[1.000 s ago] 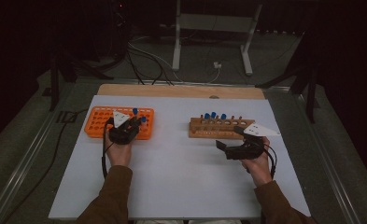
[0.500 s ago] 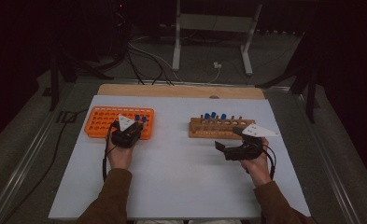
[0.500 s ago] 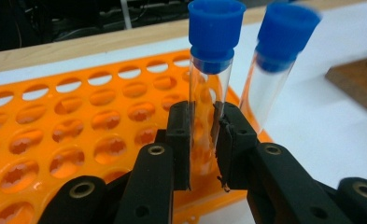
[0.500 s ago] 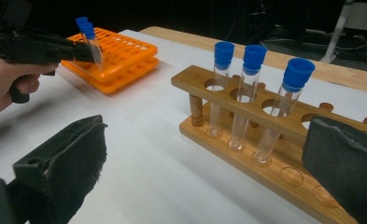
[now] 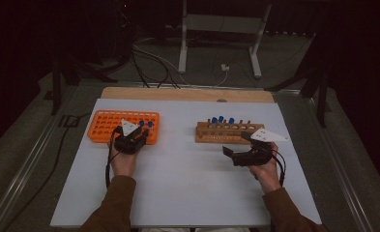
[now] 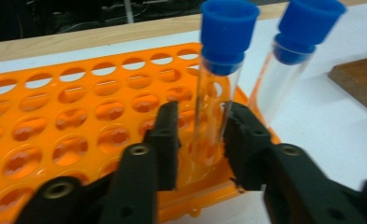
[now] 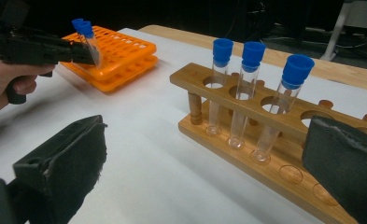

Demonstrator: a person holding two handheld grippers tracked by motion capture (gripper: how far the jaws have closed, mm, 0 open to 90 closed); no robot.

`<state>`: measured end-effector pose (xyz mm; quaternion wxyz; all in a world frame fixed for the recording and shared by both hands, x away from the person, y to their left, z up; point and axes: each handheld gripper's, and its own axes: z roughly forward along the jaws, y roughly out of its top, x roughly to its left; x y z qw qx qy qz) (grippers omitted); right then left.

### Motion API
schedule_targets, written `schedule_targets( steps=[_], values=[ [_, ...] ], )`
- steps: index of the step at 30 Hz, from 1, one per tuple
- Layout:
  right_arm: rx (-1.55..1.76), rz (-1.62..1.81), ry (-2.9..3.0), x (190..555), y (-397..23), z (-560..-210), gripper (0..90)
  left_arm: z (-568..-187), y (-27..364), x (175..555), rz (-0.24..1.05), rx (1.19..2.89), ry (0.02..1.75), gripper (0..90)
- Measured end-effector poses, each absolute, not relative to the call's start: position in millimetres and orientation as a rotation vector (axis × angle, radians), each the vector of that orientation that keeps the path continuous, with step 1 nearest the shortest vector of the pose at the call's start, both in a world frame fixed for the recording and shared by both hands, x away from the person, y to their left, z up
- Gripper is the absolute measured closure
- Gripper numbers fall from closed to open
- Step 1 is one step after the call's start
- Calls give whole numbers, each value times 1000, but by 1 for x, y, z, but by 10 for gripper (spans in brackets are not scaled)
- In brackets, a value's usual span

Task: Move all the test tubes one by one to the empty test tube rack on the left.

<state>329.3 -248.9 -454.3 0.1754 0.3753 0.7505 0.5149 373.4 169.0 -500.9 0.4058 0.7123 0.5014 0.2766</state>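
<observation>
A clear test tube with a blue cap (image 6: 218, 107) stands in a hole at the near right corner of the orange rack (image 6: 55, 107). It is between the jaws of my left gripper (image 6: 204, 112). The jaws have just been opening, and a gap shows beside the glass. A second capped tube (image 6: 288, 70) leans in the rack just to its right. In the high view my left gripper (image 5: 140, 132) is at the orange rack (image 5: 105, 126). My right gripper (image 5: 230, 154) is wide open and empty in front of the wooden rack (image 5: 226, 133).
The wooden rack (image 7: 246, 107) holds three blue-capped tubes (image 7: 242, 93) in a row, and its other holes are free. A white sheet (image 5: 187, 183) covers the table, and a bare wooden strip (image 5: 187, 94) runs along the far edge. The left gripper (image 7: 88, 52) is far off at the orange rack (image 7: 120, 51).
The blue cap at my left gripper sits lower over the orange rack than a second ago. Both hands have stayed where they were.
</observation>
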Motion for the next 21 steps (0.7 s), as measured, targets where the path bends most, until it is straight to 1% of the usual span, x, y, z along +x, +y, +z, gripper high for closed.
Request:
schedule_targets(
  steps=[7, 13, 15, 17, 19, 21],
  values=[
    [1074, 1458, 2124, 330, -250, -455, 0, -495, 178, 365, 664, 1751, 1279, 534],
    [1074, 1457, 2122, 330, -249, -455, 0, -484, 186, 348, 621, 1699, 1260, 461],
    [1075, 1455, 2121, 330, -249, -456, 0, -479, 187, 341, 607, 1681, 1253, 377],
    [1072, 1453, 2122, 331, -249, -456, 0, -475, 189, 333, 612, 1659, 1241, 331],
    [1073, 1452, 2124, 331, -248, -456, 0, -471, 191, 326, 616, 1642, 1240, 246],
    [1071, 1450, 2122, 331, -248, -456, 0, -468, 193, 319, 608, 1621, 1239, 182]
  ],
)
